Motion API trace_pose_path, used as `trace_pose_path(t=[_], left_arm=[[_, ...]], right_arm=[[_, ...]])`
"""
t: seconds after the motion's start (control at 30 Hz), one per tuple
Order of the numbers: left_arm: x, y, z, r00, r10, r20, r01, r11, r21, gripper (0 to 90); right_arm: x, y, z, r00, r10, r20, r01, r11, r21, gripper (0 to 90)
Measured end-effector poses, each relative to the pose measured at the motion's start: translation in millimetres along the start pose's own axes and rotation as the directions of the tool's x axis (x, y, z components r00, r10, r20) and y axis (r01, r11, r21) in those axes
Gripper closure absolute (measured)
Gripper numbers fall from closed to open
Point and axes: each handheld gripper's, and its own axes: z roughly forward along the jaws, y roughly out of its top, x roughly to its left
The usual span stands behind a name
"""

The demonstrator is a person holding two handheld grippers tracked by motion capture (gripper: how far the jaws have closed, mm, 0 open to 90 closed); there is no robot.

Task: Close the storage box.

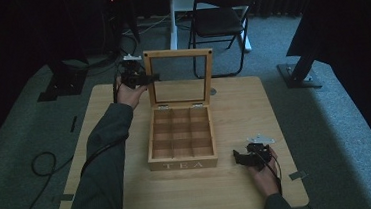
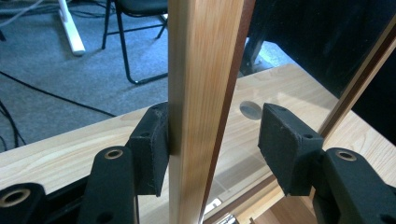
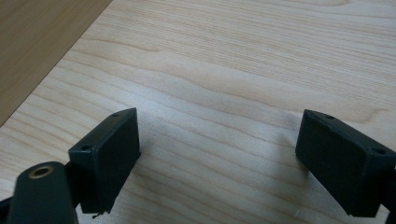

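Note:
A wooden tea box (image 1: 182,157) marked TEA stands mid-table, its several compartments bare. Its glass-paned lid (image 1: 178,53) stands upright and open. My left gripper (image 1: 147,78) is at the lid's left frame edge. In the left gripper view that frame bar (image 2: 201,84) runs between the jaws of the left gripper (image 2: 216,140): the left pad (image 2: 149,144) touches it, the right pad (image 2: 287,144) stands apart, so the gripper is open. My right gripper (image 1: 238,158) rests low to the right of the box, open (image 3: 219,154) over bare table (image 3: 243,65).
A folding chair (image 1: 221,16) and a white desk leg (image 1: 171,15) stand beyond the table. Black stand bases (image 1: 301,73) and cables (image 1: 42,163) lie on the carpet. A round grey disc (image 1: 213,91) sits on the table beside the lid. The box's side wall (image 3: 37,46) is close by.

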Motion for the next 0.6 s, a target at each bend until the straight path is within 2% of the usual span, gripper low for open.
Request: trace_pose_path(t=[0.27,0.6], left_arm=[[-7.1,-10.5,-13.7,0.9998,-0.011,0.015,0.012,0.9991,-0.042,46.5],[-17.3,-22.1,-30.6,0.9994,-0.004,0.033,0.006,0.9981,-0.061,45.9]], right_arm=[[-0.1,0.1,0.0,1.0000,-0.001,0.001,0.001,1.000,0.000,13.2],[0.2,0.5,0.4,1.0000,0.000,0.000,0.000,1.000,0.001,13.2]])
